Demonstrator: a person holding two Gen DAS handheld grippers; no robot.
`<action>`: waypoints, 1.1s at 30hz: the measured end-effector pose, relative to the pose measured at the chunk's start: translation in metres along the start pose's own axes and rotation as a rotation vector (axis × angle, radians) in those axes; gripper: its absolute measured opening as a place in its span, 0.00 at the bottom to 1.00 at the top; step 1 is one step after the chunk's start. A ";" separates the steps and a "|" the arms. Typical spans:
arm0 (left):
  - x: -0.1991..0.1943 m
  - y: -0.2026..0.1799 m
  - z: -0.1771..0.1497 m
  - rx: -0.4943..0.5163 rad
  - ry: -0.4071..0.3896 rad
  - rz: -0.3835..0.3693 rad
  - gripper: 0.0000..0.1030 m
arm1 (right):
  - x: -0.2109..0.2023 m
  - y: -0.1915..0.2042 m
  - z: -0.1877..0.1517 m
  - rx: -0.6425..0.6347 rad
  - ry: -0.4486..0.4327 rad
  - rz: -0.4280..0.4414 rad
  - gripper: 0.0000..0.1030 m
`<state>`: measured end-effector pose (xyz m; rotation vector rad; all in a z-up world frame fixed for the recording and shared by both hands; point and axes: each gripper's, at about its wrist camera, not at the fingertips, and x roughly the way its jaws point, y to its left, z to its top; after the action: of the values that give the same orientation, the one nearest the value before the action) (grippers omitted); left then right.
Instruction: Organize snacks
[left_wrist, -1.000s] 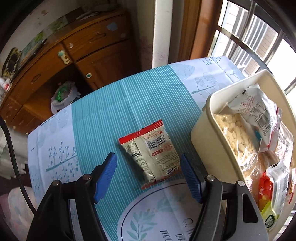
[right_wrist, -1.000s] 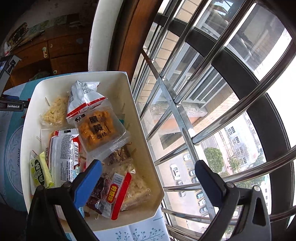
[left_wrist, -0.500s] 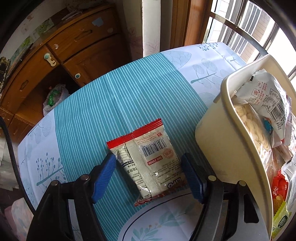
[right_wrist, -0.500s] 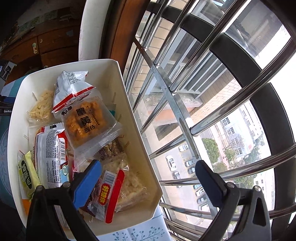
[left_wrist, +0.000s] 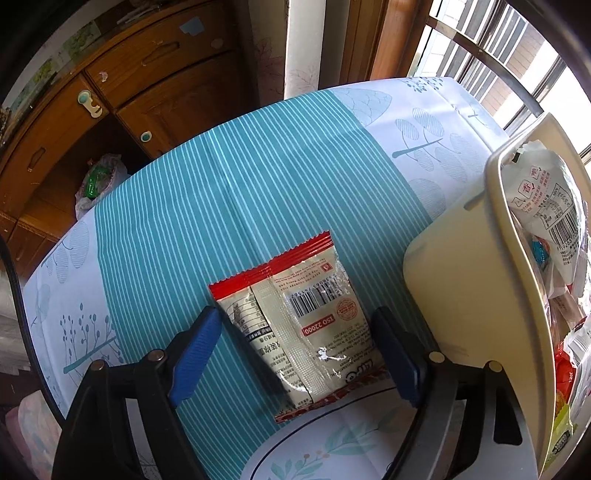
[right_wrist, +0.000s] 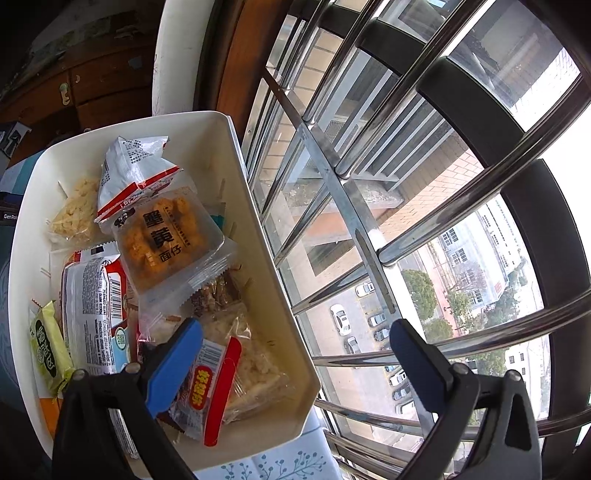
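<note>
our left claw (left_wrist: 295, 354) is opening around the last loose snack packet (left_wrist: 299, 328), flat mid-desk beside the cream bin (left_wrist: 465, 295), ready to lift it; our right claw (right_wrist: 295, 354) hangs wide open and empty over the bin's far rim.

The right tool (right_wrist: 291, 354) is hanging with its two blue fingers (right_wrist: 173, 365) standing wide apart and nothing between them. The left finger is hovering above the near right part of a cream bin (right_wrist: 258, 221), the right one outside it, in front of the window bars (right_wrist: 406, 155). The bin is sitting on the desk (right_wrist: 273, 467) just beside the window and is holding many snack packets. An orange snack pack (right_wrist: 166, 240) is lying on top, a white packet (right_wrist: 133, 166) behind it, a green packet (right_wrist: 48, 343) at the left.
</note>
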<state>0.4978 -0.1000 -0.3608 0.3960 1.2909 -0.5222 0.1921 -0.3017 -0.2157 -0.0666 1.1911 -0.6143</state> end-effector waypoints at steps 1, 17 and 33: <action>0.000 0.001 0.000 -0.002 -0.004 0.000 0.80 | -0.001 0.000 0.000 0.001 0.000 0.000 0.99; -0.022 -0.016 -0.049 -0.080 -0.014 -0.030 0.45 | -0.033 -0.008 -0.005 0.015 -0.056 0.006 0.99; -0.116 -0.072 -0.157 -0.239 0.000 -0.019 0.44 | -0.058 -0.015 -0.032 -0.042 -0.074 0.118 0.99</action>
<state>0.3091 -0.0556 -0.2847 0.1846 1.3402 -0.3783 0.1442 -0.2783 -0.1737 -0.0536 1.1274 -0.4791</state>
